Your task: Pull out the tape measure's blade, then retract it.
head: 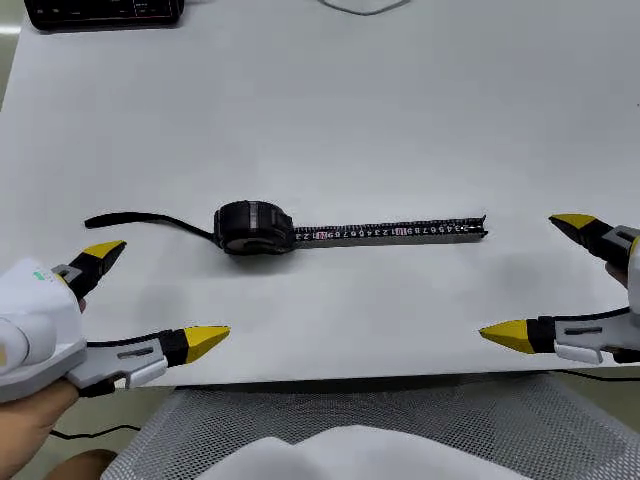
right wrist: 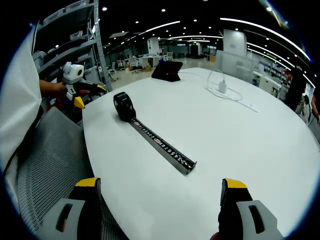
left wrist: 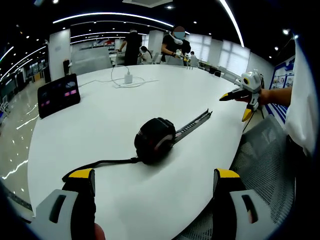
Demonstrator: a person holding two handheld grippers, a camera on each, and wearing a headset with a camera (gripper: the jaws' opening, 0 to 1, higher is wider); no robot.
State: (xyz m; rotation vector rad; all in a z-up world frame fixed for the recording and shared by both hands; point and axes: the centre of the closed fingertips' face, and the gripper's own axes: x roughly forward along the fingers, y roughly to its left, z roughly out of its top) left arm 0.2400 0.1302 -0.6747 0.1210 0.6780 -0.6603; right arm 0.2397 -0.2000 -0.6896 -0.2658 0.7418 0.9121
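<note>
White table (head: 400, 120) carried, near its front edge, a likely dense, rigid-bodied tape measure (head: 253, 228), blade (head: 390, 231) lying extended rightward, thin, springy, best pinched at its end hook (head: 483, 224); left gripper (head: 165, 290) and right gripper (head: 528, 277) flanked it, jaws apart.

Open office, long white tables (right wrist: 240, 130)

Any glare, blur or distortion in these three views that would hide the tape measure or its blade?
Head view: even soft light, the tape measure and blade sharp, only a faint shadow on the table. Left gripper view: strong fisheye curves the table edge; ceiling light strips glare, but the tape measure reads clearly. Right gripper view: same curvature, blade markings legible.
</note>
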